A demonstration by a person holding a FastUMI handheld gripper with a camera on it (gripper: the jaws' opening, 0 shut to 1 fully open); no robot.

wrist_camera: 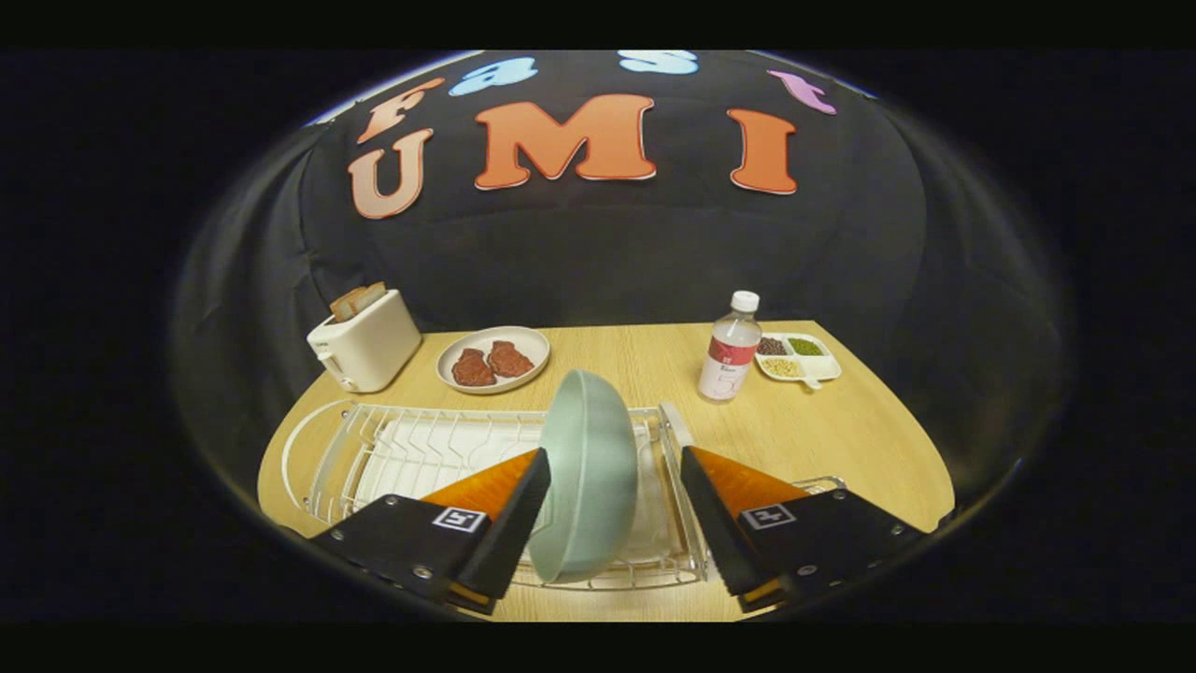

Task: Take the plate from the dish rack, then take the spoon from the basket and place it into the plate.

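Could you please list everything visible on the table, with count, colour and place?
Plate: one, pale green, standing on edge in the rack, between the fingers.
Rack: one, white wire, near end of the table.
Toaster: one, white, bread in its slot, beyond the rack.
Dish: one, white, two brown pieces on it, beside the toaster.
Bottle: one, clear with a white cap, upright, beyond the rack.
Tray: one, white, divided, beside the bottle.
Table: one, light wood.
Tongs: one, open, fingers either side of the plate, right one clear of it.

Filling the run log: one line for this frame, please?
phase: reaching for plate | tool: open, fingers either side of the plate | plate: on edge in dish rack | grasp: not closed yet
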